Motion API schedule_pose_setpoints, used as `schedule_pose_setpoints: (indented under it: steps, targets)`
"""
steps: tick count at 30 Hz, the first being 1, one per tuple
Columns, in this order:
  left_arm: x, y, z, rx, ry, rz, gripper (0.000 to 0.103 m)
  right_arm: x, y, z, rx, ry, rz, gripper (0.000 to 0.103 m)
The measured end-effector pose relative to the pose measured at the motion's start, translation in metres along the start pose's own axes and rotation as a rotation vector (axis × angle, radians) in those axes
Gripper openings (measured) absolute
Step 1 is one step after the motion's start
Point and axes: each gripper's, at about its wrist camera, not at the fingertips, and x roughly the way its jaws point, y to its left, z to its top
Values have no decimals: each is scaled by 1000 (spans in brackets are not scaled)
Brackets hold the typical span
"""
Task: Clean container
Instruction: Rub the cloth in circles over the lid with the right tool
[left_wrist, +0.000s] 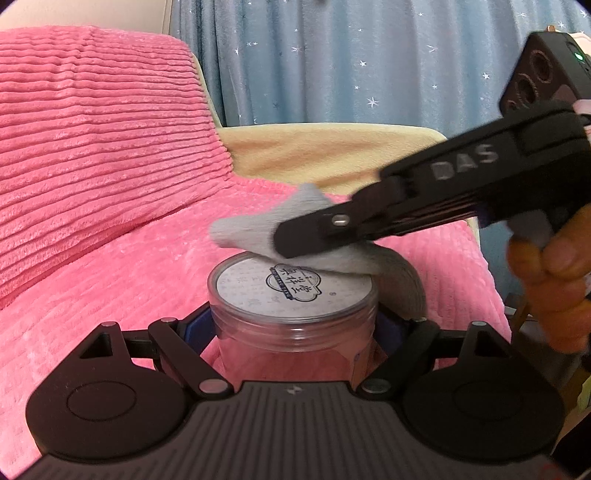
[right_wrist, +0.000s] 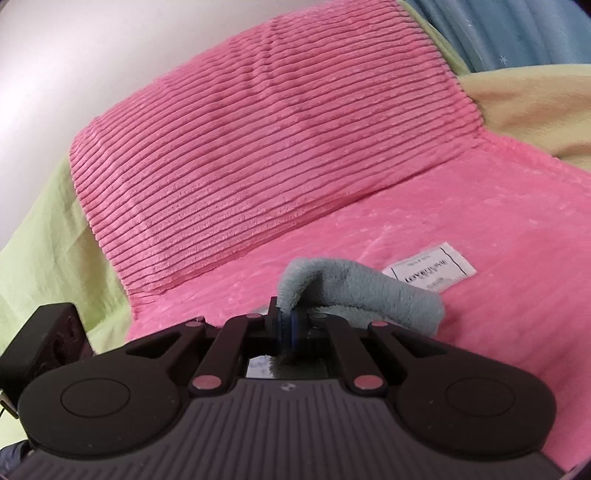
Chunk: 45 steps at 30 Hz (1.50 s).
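In the left wrist view a clear plastic jar (left_wrist: 295, 343) with a white printed lid (left_wrist: 251, 288) stands upright between the blue pads of my left gripper (left_wrist: 293, 326), which is shut on it. My right gripper (left_wrist: 295, 240) reaches in from the right just above the lid, shut on a grey cloth (left_wrist: 251, 229). The cloth lies on the lid's far right part and hangs down behind the jar. The right wrist view shows the right gripper (right_wrist: 290, 325) pinching the same cloth (right_wrist: 369, 291); the jar is hidden there.
A pink fleece blanket (left_wrist: 110, 295) lies under the jar, with a ribbed pink cushion (left_wrist: 92, 147) behind it at the left. A blue starred curtain (left_wrist: 369, 55) hangs at the back. A white tag (right_wrist: 432, 273) lies on the blanket. A hand (left_wrist: 546, 280) grips the right tool.
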Motion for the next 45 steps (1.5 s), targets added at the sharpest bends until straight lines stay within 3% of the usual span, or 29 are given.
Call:
schedule_pose_setpoints:
  steps: [8, 17, 25, 35, 45]
  targets:
    - [-1, 0, -1, 5, 0, 4, 86, 6, 11, -6, 15, 52, 140, 3]
    - [-1, -1, -2, 6, 0, 7, 85, 30, 17, -1, -6, 3, 78, 2]
    - [0, 2, -1, 1, -3, 0, 85, 13, 3, 0, -5, -20, -3, 2]
    - [0, 3, -1, 1, -3, 3, 85, 5, 11, -10, 0, 24, 111, 3]
    - [0, 4, -1, 1, -5, 2, 85, 12, 15, -11, 22, 17, 125, 3]
